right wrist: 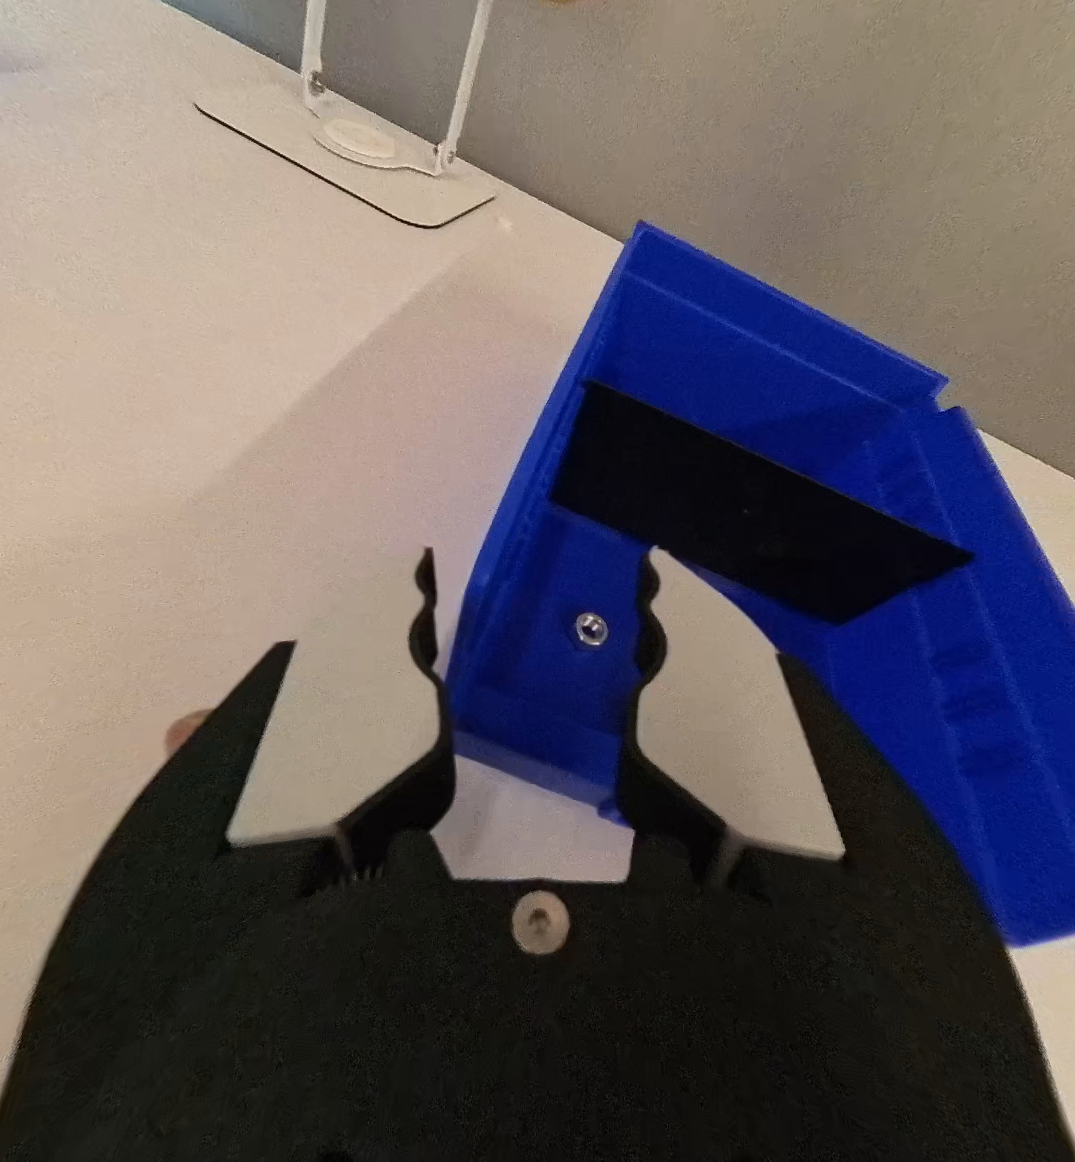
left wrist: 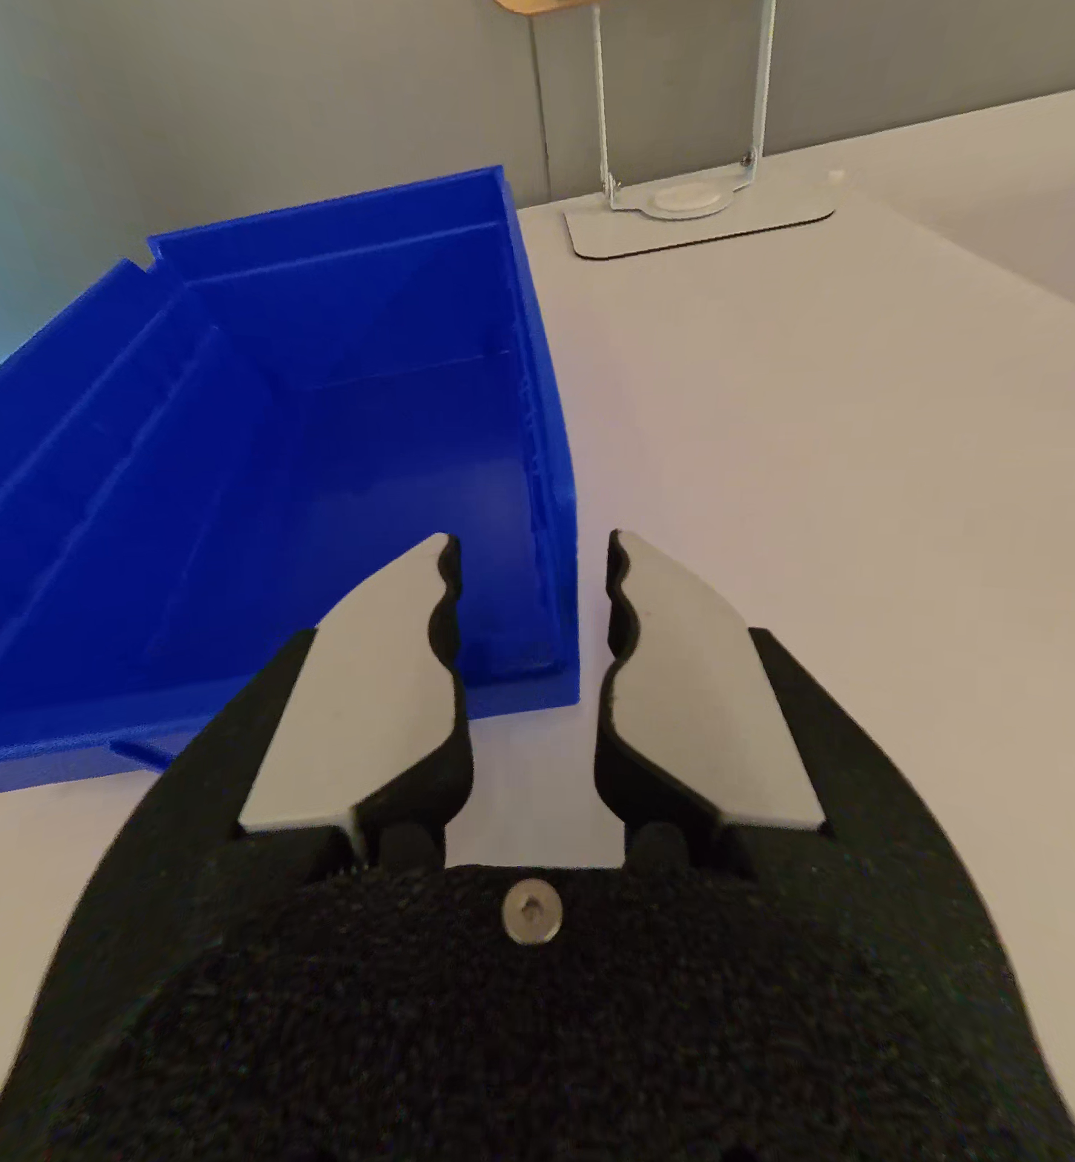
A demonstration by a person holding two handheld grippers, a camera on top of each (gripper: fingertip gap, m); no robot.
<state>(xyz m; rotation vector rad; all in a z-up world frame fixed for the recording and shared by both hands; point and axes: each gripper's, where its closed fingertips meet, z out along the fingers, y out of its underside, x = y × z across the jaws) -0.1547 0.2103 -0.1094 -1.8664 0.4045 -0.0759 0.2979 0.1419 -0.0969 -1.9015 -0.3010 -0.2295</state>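
Observation:
In the left wrist view my left gripper (left wrist: 531, 541) is open and empty. It hovers over the near right corner of a blue plastic bin (left wrist: 547, 440), which shows nothing inside. In the right wrist view my right gripper (right wrist: 538, 556) is open wide over the near end of another blue bin (right wrist: 742, 339). A small silver socket-head screw (right wrist: 590, 629) shows against that bin's floor, between my fingers and apart from both pads. A black divider plate (right wrist: 742, 503) stands across this bin just beyond the screw.
Both bins sit on a white table (left wrist: 836, 503) against a grey wall. A flat white stand base with thin upright rods (left wrist: 698, 220) is at the table's back edge, and it also shows in the right wrist view (right wrist: 346, 163). A person's fingertip (right wrist: 183, 729) shows beside the right gripper's body. About 45 cm separates my left fingertips from my right.

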